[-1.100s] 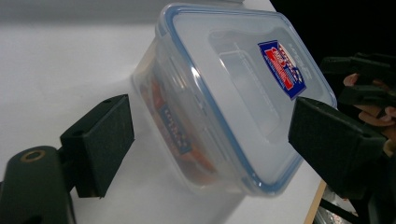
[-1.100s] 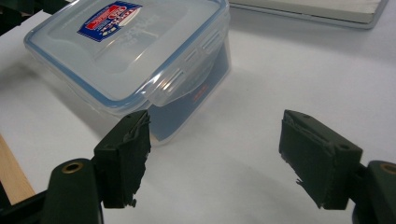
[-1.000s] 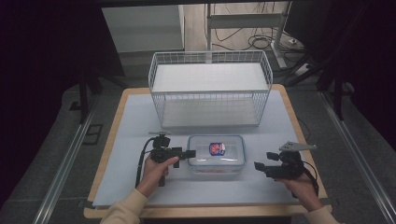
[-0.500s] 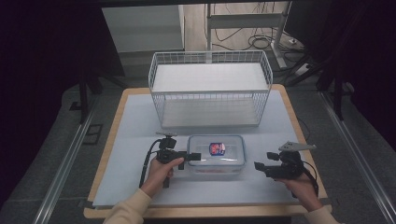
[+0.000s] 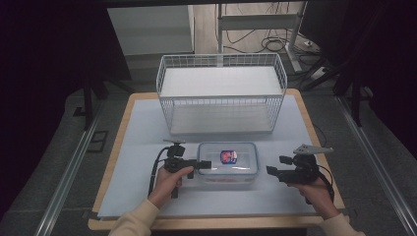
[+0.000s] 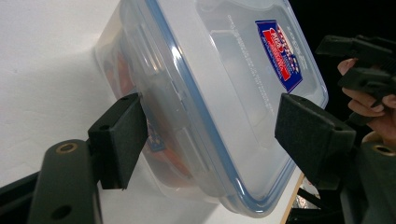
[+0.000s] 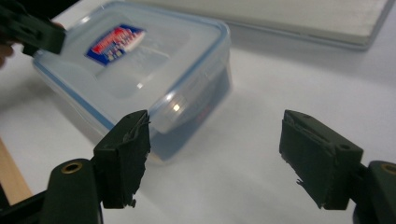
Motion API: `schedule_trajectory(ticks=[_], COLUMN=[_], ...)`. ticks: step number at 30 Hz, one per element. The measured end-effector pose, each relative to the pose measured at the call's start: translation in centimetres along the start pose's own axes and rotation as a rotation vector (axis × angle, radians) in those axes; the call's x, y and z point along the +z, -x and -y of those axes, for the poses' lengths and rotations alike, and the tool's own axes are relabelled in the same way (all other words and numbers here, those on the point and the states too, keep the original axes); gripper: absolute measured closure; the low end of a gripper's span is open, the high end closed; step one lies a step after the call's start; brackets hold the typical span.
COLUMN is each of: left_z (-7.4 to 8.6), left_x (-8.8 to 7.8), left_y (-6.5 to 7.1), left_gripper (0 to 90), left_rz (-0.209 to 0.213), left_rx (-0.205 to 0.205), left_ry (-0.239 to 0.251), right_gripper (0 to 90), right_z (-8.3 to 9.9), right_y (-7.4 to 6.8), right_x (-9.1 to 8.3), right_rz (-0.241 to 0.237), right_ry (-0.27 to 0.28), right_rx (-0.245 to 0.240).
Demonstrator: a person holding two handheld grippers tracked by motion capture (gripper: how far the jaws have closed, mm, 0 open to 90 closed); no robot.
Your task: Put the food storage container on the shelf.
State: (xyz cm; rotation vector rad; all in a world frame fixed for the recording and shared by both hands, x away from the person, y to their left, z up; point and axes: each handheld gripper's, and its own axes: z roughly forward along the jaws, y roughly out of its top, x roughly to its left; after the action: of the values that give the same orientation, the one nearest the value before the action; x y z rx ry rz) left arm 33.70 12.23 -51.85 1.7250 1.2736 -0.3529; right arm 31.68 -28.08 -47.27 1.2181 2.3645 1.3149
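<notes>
A clear plastic container [image 5: 228,164] with a blue-rimmed lid and a red-and-blue label lies on the white mat near the front. My left gripper [image 5: 205,164] is at its left end. In the left gripper view the container [image 6: 233,70] fills the gap of the left gripper [image 6: 215,135]. One pad [image 6: 119,140] touches the side wall and the other stands over the lid. These jaws have just been closing. My right gripper [image 5: 270,171] hovers open just right of the container [image 7: 140,56], with only the mat between the right gripper's [image 7: 217,149] pads.
A white wire basket [image 5: 221,93] with a white liner stands behind the container at the back of the mat. The wooden table board [image 5: 115,147] frames the mat. Bare mat lies to the left and right of both hands.
The left gripper's jaws have drawn closer together around the container's left end. The right gripper and the container stay where they were.
</notes>
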Motion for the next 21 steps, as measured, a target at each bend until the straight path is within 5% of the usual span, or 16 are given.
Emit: schedule_trajectory(ticks=[11, 21], left_z=[0.1, 0.1], left_x=[0.0, 0.0], left_y=[0.0, 0.0], left_gripper=[26.6, 26.7], left_rz=[0.001, 0.002], left_rx=[0.003, 0.000], left_ry=[0.004, 0.007], right_gripper=[19.0, 16.2], right_z=[-3.1, -3.6], right_y=[-0.6, -0.1], right_x=[2.1, 5.4], right_rz=[-0.076, -0.118], right_ry=[-0.036, -0.116], right_rx=[0.059, 0.129])
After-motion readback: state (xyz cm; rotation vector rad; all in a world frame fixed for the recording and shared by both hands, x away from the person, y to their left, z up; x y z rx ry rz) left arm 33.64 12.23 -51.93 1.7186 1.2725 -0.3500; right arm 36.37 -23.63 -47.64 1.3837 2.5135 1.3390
